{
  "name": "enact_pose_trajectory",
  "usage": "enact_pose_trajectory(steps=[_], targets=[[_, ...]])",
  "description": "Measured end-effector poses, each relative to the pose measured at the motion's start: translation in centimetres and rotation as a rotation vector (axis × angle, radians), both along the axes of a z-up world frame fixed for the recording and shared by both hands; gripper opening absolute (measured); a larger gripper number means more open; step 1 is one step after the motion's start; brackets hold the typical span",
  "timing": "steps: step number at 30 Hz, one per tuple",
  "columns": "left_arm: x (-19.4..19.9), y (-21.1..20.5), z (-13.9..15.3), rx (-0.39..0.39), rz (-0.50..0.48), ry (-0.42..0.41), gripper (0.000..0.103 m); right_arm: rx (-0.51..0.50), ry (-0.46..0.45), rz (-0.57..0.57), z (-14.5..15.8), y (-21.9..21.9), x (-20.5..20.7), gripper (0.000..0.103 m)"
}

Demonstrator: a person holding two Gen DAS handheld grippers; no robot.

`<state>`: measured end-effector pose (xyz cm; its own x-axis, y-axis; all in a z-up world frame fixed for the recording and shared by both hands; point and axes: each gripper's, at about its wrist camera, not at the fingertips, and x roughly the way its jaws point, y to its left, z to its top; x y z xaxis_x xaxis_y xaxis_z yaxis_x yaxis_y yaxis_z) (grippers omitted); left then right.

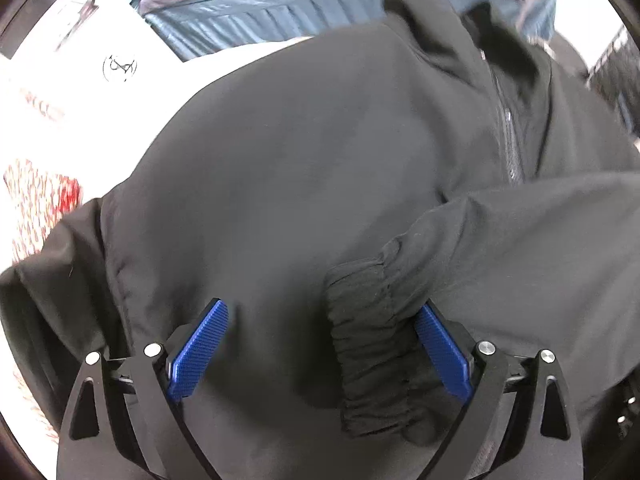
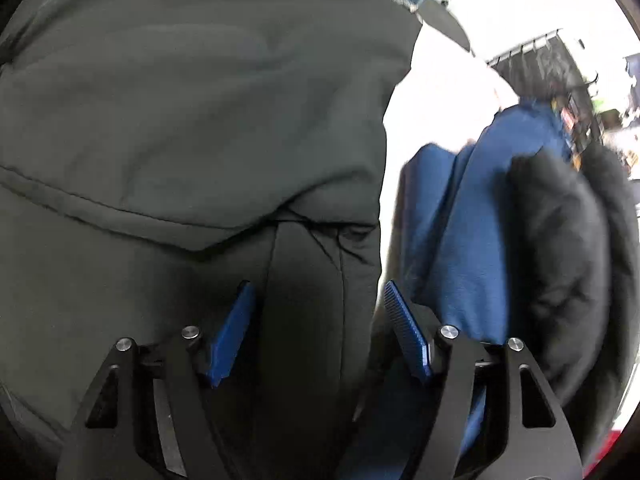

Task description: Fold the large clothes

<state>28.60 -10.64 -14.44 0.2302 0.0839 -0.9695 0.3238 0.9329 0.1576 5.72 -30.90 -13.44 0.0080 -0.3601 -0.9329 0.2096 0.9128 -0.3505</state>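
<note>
A large black zip jacket (image 1: 304, 152) lies spread on a white surface, its zipper (image 1: 508, 136) running up toward the collar at the upper right. A sleeve is folded across the body, and its ribbed cuff (image 1: 372, 344) lies between the blue pads of my left gripper (image 1: 320, 312), which is open just above it. In the right wrist view the same jacket (image 2: 200, 120) fills the left side. My right gripper (image 2: 316, 292) is open over the jacket's right edge, with a dark fold of fabric between its pads.
A shiny blue-grey padded garment (image 1: 256, 12) lies beyond the jacket. A red patterned cloth (image 1: 44, 200) sits at the left on the white surface (image 1: 100, 120). A folded blue garment (image 2: 472, 232) with a black one (image 2: 568, 248) on it lies right of the jacket.
</note>
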Motion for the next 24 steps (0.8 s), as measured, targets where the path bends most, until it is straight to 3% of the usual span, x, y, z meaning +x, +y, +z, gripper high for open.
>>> enact_pose_trajectory(steps=[4,7,8,10,12,16,18,24], targets=[[-0.8,2.4,1.3,-0.044,0.001,-0.016,0.092,-0.024,-0.105,0.018,4.1,2.3,0.5,0.071],[-1.9,3.4,1.7,-0.060,-0.008,-0.025,0.092,0.067,-0.209,0.045,6.2,4.4,1.6,0.075],[-2.3,3.6,2.0,-0.096,-0.010,-0.020,0.092,0.130,-0.229,0.054,6.2,5.1,2.1,0.075],[-3.1,4.1,2.3,-0.266,-0.009,0.064,0.092,0.254,-0.234,0.043,5.2,5.8,3.7,0.075],[-3.3,5.2,2.6,-0.331,0.030,0.083,0.092,0.316,-0.217,0.003,3.7,6.0,4.7,0.075],[-4.4,9.1,3.2,-0.283,0.106,0.042,0.092,0.327,-0.079,-0.093,-1.8,6.2,5.4,0.080],[-6.3,11.2,3.3,-0.279,0.144,0.045,0.092,0.330,-0.116,-0.106,-1.8,6.2,5.1,0.087],[-13.0,17.7,3.7,-0.186,0.231,0.005,0.092,0.324,-0.146,-0.146,0.3,7.4,3.9,0.087]])
